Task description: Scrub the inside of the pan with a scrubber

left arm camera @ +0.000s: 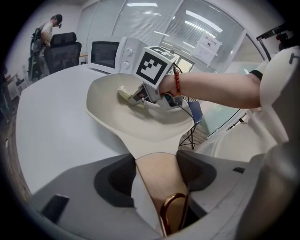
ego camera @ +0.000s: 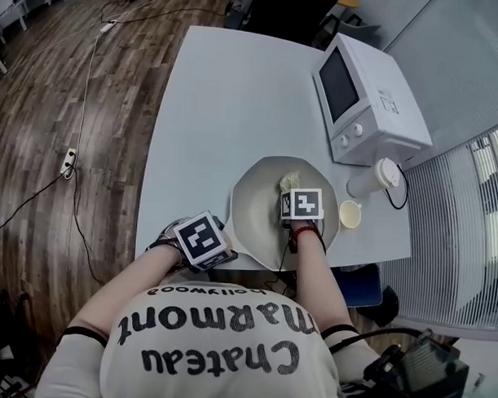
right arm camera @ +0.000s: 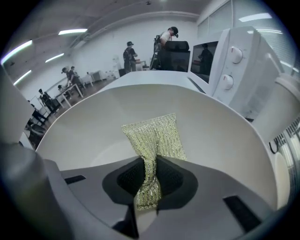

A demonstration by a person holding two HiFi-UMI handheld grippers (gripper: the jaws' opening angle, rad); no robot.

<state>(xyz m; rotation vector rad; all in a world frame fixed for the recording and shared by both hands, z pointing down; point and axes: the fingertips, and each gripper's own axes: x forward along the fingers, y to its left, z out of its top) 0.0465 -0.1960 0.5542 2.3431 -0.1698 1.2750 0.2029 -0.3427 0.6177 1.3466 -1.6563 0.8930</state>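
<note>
Right gripper [right arm camera: 149, 176], jaws pinched shut on a gold mesh scrubber [right arm camera: 154, 136], reaches inside the pan [ego camera: 261, 215] while the left gripper [left arm camera: 156, 171] clamps the pan's handle [left arm camera: 160, 185]. Flat, firm strokes should stay below the pan's rim. A cup [ego camera: 350, 214] sits just beside the pan, and the edge of the table [ego camera: 203, 111] lies near its handle.

Wood floor [ego camera: 40, 105], white table [ego camera: 211, 111], window blinds [ego camera: 451, 242], ceiling strip lights [right arm camera: 72, 32]

Gold mesh scrubber [right arm camera: 154, 133] tight between right gripper's [right arm camera: 149, 165] fingers [right arm camera: 177, 180], low inside the cream pan [right arm camera: 89, 126].
</note>
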